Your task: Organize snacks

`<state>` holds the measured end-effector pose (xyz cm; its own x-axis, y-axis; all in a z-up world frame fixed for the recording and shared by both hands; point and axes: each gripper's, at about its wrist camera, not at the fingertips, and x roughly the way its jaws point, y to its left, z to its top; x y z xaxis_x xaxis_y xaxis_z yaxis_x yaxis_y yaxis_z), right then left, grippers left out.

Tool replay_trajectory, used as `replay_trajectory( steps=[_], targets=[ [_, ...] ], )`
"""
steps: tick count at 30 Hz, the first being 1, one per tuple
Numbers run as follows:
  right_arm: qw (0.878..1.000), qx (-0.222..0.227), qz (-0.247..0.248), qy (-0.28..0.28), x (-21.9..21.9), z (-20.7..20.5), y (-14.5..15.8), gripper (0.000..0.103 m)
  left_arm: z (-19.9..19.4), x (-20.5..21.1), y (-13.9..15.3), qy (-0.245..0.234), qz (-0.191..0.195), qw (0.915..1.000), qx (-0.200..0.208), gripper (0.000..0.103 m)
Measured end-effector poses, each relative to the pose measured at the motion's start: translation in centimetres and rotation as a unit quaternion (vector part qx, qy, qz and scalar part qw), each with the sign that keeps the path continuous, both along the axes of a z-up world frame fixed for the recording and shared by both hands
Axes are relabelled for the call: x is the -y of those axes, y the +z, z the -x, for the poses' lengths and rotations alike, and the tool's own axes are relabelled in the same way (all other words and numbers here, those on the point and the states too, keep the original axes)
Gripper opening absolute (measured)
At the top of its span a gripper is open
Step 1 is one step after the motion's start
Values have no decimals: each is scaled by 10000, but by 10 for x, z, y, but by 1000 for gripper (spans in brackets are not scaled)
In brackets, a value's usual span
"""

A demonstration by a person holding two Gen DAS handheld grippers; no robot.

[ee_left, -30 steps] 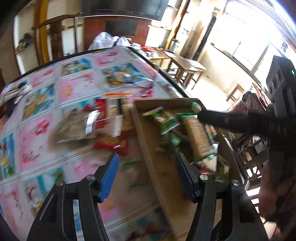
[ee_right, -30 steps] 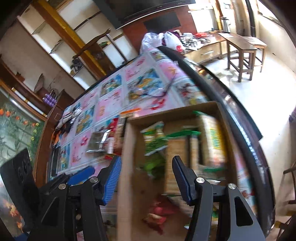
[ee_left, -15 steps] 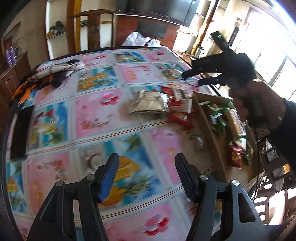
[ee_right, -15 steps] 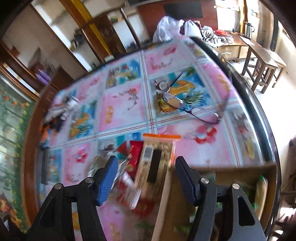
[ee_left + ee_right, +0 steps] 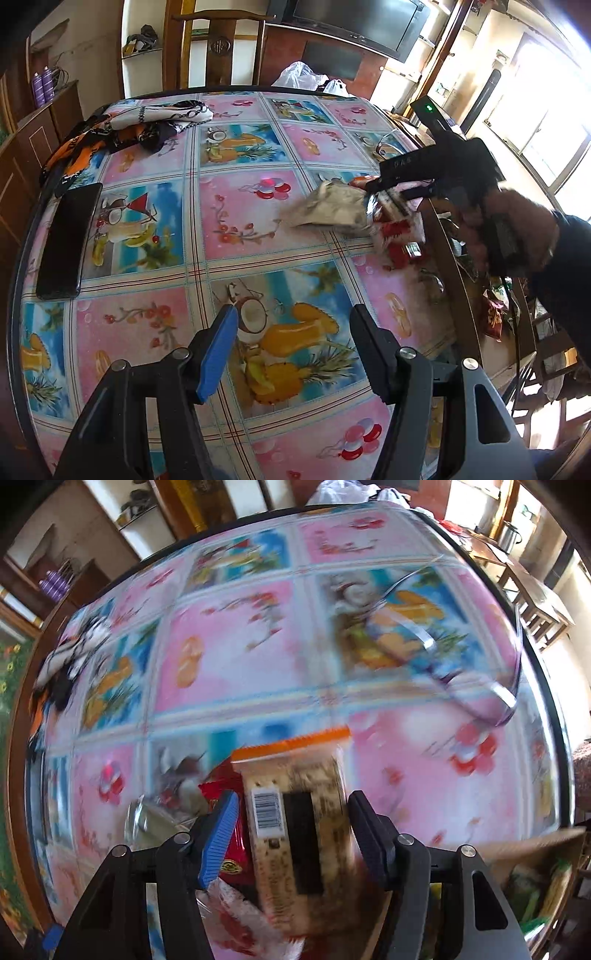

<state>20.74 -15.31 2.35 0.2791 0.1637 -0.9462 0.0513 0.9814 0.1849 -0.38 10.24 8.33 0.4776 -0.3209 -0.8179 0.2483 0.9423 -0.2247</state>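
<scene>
Snacks: a small pile near the right edge of the tabletop (image 5: 258, 236), just beside a cardboard box (image 5: 448, 258) at that edge. Pile, left to right in the left wrist view: crumpled silver foil pouch (image 5: 328, 210), then red packets (image 5: 400, 236), blurred. Right wrist view shows a long beige cracker pack (image 5: 299, 834) with orange serrated top seal, white barcode label and dark panel, lying over a red packet (image 5: 232, 834); silver pouch edge to its left. Box holds green and red packets, partly hidden.

Left gripper (image 5: 293, 349): jaws apart, nothing between them, over a bare pineapple print near the front edge. Black phone (image 5: 68, 240) lies by the left edge, patterned scarf (image 5: 122, 129) at the far-left corner.

Right gripper (image 5: 290, 832): jaws astride the cracker pack and closing, pads not pressing on it as far as blur allows. In the left wrist view a hand (image 5: 517, 229) holds this gripper over the pile. Eyeglasses (image 5: 476, 657) lie beyond the pile, near the right edge.

Versus a second ago: the left wrist view then looked onto the box and pile up close; it has swung away to open tabletop. The right gripper was over the box; it has shifted left onto the pile.
</scene>
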Motion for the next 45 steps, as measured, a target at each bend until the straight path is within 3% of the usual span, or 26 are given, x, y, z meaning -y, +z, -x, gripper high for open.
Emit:
replay_trajectory(
  steps=[10, 12, 14, 18, 21, 27, 33, 39, 43, 45],
  targets=[
    [9933, -125, -651, 941, -75, 118, -4, 66, 6, -10, -5, -101, 7, 9999, -28, 62],
    [9879, -257, -1013, 1149, -85, 146, -3, 66, 11, -15, -5, -105, 26, 9999, -23, 62],
    [9845, -61, -1334, 1135, -77, 163, 10, 66, 16, -21, -5, -85, 49, 9999, -24, 62],
    [9921, 506, -1001, 562, -23, 162, 47, 66, 21, -26, -8, -120, 89, 9999, -77, 62],
    [9929, 463, -1000, 446, -8, 172, 53, 64, 26, -32, -12, -145, 114, 9998, -108, 62],
    [9881, 257, -1209, 910, -45, 216, 36, 63, 40, -42, -22, -282, 204, 9991, -236, 62],
    [9899, 311, -1168, 735, -59, 246, 20, 63, 56, -19, -30, -989, -196, 9949, -108, 55],
    [9910, 353, -1186, 516, -55, 265, 15, 63, 61, 9, -46, -1728, -707, 9822, -196, 53],
    [9911, 304, -1194, 502, -54, 267, 12, 63, 55, 21, -58, -1816, -975, 9783, -215, 30],
    [9911, 320, -1156, 581, -56, 265, 12, 63, 50, 20, -59, -1713, -968, 9802, -214, 29]
  ],
)
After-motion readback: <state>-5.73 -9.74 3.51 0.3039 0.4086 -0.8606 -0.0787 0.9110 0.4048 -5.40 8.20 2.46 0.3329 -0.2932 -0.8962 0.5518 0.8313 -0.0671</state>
